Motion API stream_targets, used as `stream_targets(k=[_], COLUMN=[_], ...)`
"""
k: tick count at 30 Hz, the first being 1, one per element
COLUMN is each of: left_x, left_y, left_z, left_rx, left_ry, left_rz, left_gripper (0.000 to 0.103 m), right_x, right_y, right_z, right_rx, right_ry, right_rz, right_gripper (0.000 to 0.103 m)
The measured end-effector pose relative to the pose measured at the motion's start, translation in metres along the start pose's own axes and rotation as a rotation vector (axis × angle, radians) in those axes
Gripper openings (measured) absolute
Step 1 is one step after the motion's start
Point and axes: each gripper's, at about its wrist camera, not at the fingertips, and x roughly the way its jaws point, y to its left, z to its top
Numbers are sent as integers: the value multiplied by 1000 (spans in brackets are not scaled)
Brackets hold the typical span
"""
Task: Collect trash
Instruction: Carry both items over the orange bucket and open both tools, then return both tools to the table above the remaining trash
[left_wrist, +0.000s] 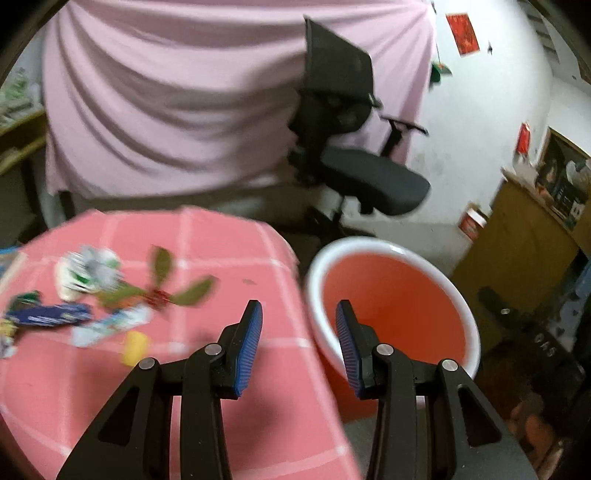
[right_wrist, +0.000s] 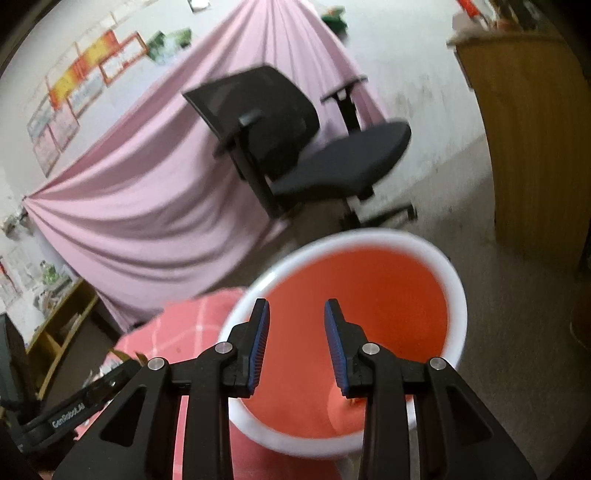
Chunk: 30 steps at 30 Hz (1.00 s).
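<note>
Pink-checked table: carries the trash still to be collected; cloth hangs over its edge beside the bin.
Bin: orange inside, white rim, standing on the floor just beside the table's right edge; the wall in view looks bare, the bottom is hidden behind the jaws, so what it already holds cannot be told.
Trash pile: on the table's left part, well apart from the bin; blurred.
Pile contents: white-green crumpled wrapper, leafy sprig, dark blue packet, pale wrapper, small yellow piece.
Left gripper: jaws parted, nothing between them; hangs over the table edge and bin rim.
Right gripper: jaws parted, nothing between them; pointed into the bin mouth.
Done: by the look of it, a drop-off at the bin; no proof of the count.
Left: at least five pieces on the table; task seems well short of finished.
Next, as a judgement: back to the pile for another piece.
</note>
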Motion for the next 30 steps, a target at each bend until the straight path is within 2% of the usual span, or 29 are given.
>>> stream_targets(k=[1,3,5,8,10,11,12,13,14,15,17,19,25,27,30], left_x=[-10,-28,-45,-71,-86,-94,-100,-107,-112,-119,-131,-142,-162,-164,-168], left_y=[4,13,24,43,58,67,73,81,88,95,109,121,161,175,197], left_z=[0,1,0,-3,-4,-5,-8,-10,-12,-16,-23,-32,-65,-76,-87], left_rx=[3,11,10,-5,-20,-28,-35,-45,-56,-64,-72,-69,-56,-84,-146], left_ry=[-40,-105,-158,-232,-273,-294,-307,-326,-348,-369,-429,-487,-567,-572,-533], left_rz=[26,58,86,126,147,167,189,222,254,281,353,407,455,459,454], left_gripper=[36,36,36,47,51,54,58,61,70,86,100,100,100,100,100], right_x=[-4,-13,-18,-23,-24,-24,-24,-25,-26,-26,-27,-28,-29,-27,-22], right_y=[6,19,34,57,72,80,87,94,102,109,123,135,168,180,192], right_z=[1,2,2,0,-1,-3,-5,-7,-10,-13,-18,-24,-44,-51,-61], right_rx=[-10,-36,-64,-106,-130,-140,-147,-155,-167,-184,-215,-235,-328,-367,-407], right_ry=[-28,-83,-123,-172,-195,-204,-215,-230,-243,-252,-269,-286,-315,-312,-295], right_rz=[6,18,36,68,87,101,116,136,154,165,190,217,277,290,304], right_gripper=[33,44,48,51,62,79,88,90,91,95,103,103,103,103,103])
